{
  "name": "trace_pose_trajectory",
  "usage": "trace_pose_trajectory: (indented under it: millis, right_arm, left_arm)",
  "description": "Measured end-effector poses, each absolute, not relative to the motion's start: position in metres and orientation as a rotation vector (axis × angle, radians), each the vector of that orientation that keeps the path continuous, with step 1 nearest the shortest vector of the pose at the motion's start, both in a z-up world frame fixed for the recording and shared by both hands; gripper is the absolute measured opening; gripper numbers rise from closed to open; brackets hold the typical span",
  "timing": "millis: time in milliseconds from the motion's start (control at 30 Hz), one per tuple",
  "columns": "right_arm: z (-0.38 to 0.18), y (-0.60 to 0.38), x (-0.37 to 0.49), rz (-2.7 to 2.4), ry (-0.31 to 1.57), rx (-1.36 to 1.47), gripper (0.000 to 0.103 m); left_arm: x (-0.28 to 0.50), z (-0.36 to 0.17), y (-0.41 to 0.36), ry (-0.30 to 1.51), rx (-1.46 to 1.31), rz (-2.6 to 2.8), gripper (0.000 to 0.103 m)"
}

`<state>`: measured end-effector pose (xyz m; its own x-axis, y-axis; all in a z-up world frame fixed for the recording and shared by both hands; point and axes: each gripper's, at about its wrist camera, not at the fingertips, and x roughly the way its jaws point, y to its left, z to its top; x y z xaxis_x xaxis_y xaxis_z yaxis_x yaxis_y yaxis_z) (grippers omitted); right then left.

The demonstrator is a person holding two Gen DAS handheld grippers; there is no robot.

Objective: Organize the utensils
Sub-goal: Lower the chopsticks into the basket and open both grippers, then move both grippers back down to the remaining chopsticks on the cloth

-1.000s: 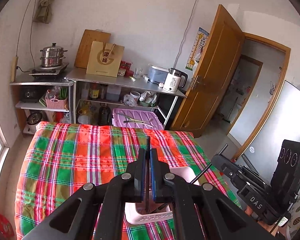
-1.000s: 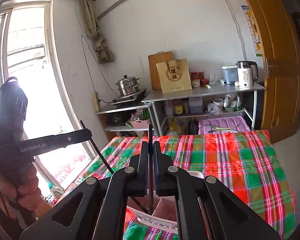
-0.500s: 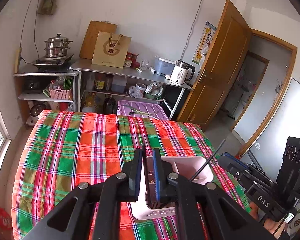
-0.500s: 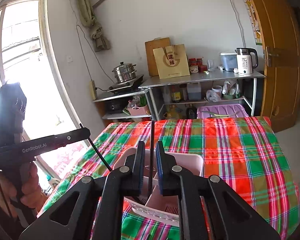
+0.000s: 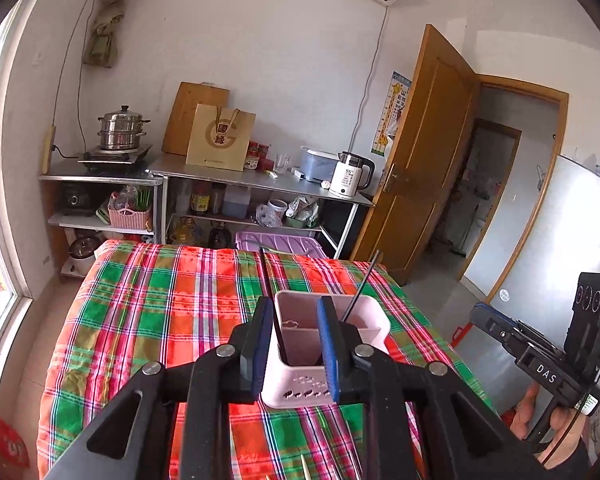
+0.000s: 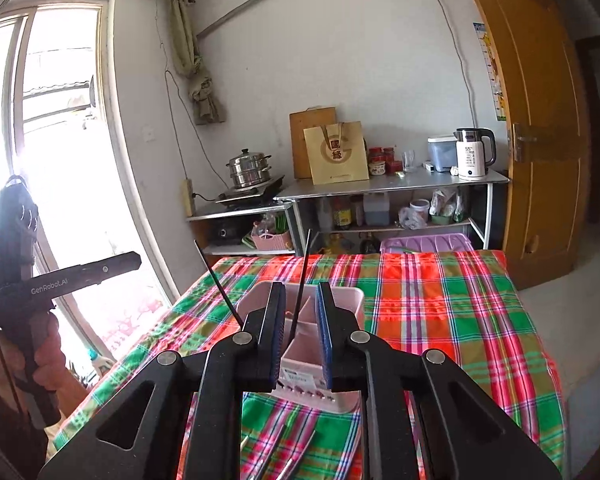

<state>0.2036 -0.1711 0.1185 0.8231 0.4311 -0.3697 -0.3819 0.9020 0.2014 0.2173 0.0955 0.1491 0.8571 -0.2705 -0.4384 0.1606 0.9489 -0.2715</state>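
Note:
A pink utensil holder stands on the plaid tablecloth; it also shows in the right wrist view. Two black chopsticks stand in it: one leans between my left gripper's fingers, another at its right side. In the right wrist view one chopstick stands between my fingers and one leans left. My left gripper is open around the holder's near end. My right gripper is open just before the holder. Neither grips anything.
More utensils lie on the cloth near the bottom edge, partly hidden by my gripper. Metal shelves with a kettle, pot and bag stand behind the table. A purple bin sits past the far edge. A wooden door stands open at right.
Both grippers have opened and let go of their chopsticks, which now stand in the pink holder. Both grippers have drawn back and lifted slightly.

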Motion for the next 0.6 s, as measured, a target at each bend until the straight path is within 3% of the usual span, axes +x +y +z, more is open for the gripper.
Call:
trace_pose_trajectory:
  millis: [600]
  right_arm:
    - [0.061, -0.204, 0.125, 0.419, 0.512, 0.14, 0.016]
  left_arm:
    - [0.127, 0.063, 0.039, 0.606, -0.206, -0.339, 0.023]
